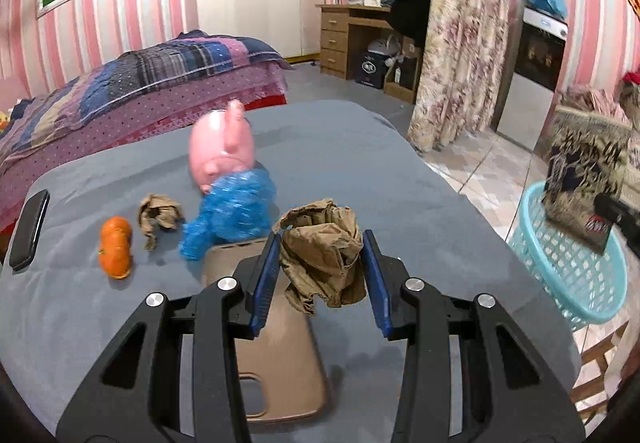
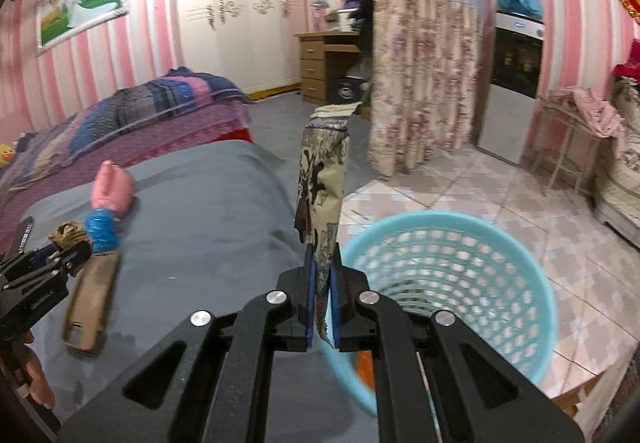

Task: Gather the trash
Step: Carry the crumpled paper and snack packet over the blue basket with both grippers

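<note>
My left gripper is shut on a crumpled ball of brown paper, held just above the grey-covered surface. The same gripper and its paper show at the left edge of the right wrist view. My right gripper is shut on a flat printed wrapper that stands upright beside the near rim of a light blue mesh basket. In the left wrist view this wrapper hangs over the basket. A smaller brown paper wad and crumpled blue plastic lie on the surface.
An orange fruit, a pink piggy bank, a black phone and a tan phone case also lie on the grey surface. The basket stands on tiled floor. A quilted bed lies behind, a floral curtain to the right.
</note>
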`<state>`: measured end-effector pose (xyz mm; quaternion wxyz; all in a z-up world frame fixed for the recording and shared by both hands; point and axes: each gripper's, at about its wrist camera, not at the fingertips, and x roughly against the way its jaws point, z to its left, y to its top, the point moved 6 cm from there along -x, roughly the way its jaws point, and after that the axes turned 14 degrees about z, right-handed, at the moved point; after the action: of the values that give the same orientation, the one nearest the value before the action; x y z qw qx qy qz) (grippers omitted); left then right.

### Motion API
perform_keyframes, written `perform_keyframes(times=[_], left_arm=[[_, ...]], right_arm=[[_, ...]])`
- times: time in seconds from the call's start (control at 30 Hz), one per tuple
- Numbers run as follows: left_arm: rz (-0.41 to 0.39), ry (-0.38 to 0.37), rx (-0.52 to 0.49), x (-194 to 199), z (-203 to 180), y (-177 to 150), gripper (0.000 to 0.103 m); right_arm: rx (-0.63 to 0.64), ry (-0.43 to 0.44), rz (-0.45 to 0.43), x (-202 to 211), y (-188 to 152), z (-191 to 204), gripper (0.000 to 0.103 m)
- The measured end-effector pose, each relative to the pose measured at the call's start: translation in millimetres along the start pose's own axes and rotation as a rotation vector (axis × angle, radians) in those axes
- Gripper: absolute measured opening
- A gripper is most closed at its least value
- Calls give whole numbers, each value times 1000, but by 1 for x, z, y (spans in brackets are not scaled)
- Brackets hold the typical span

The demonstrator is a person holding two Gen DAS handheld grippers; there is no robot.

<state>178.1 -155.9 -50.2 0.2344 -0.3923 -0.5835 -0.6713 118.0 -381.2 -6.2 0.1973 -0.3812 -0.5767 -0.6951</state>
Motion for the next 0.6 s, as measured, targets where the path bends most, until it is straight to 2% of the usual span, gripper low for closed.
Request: perform_keyframes(times=[0.37, 0.6], left_arm=[[2, -8, -74, -4, -41, 0, 39], [-13, -97, -101, -1, -87, 20, 39]], right_arm=[[-86, -44, 28, -17, -13, -54, 7], [-104, -64, 32, -22, -12, -71, 7]])
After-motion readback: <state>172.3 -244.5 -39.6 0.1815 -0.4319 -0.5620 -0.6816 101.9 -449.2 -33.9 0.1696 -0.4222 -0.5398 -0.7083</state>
